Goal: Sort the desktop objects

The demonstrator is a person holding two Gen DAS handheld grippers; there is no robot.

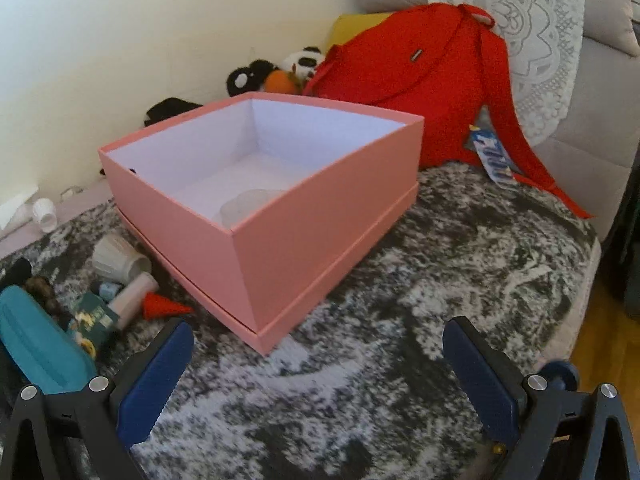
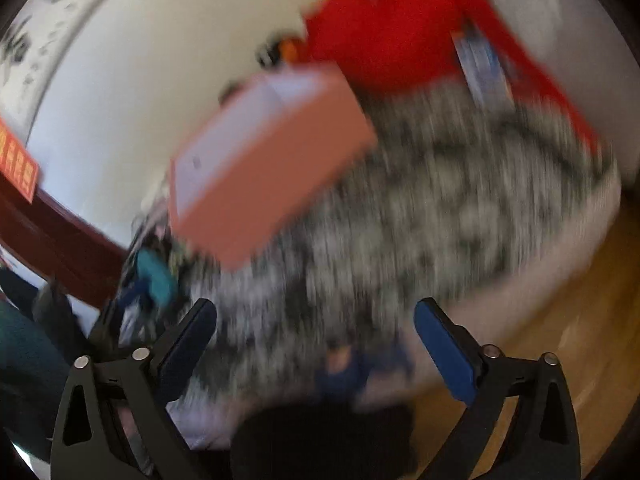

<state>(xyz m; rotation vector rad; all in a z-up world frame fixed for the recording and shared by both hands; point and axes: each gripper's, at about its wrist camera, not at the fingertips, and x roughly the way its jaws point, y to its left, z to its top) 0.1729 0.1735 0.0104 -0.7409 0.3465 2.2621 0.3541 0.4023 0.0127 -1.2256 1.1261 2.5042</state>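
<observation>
An open pink box point(image 1: 320, 216) with a white inside stands on its lid on a grey-and-white blanket point(image 1: 440, 280). A pale, see-through thing point(image 1: 248, 204) lies on its floor. Left of the box lie small items: a white cup point(image 1: 120, 260) on its side, a pinkish cylinder point(image 1: 134, 300), a red cone point(image 1: 160, 306), a small green box point(image 1: 94, 316) and a teal case point(image 1: 36, 340). My left gripper point(image 1: 318, 326) is open just before the box's near corner, holding nothing. The right wrist view is badly blurred. It shows the pink box point(image 2: 272, 168) farther off and my right gripper point(image 2: 316, 306) open and empty above the blanket.
A red bag point(image 1: 420, 80) leans behind the box, with a blue-and-white packet point(image 1: 492, 156) beside it. Plush toys point(image 1: 280, 68) sit by the wall. The blanket's edge drops to a wooden floor point(image 1: 600, 320) on the right. A dark blurred shape point(image 2: 320, 440) fills the bottom of the right wrist view.
</observation>
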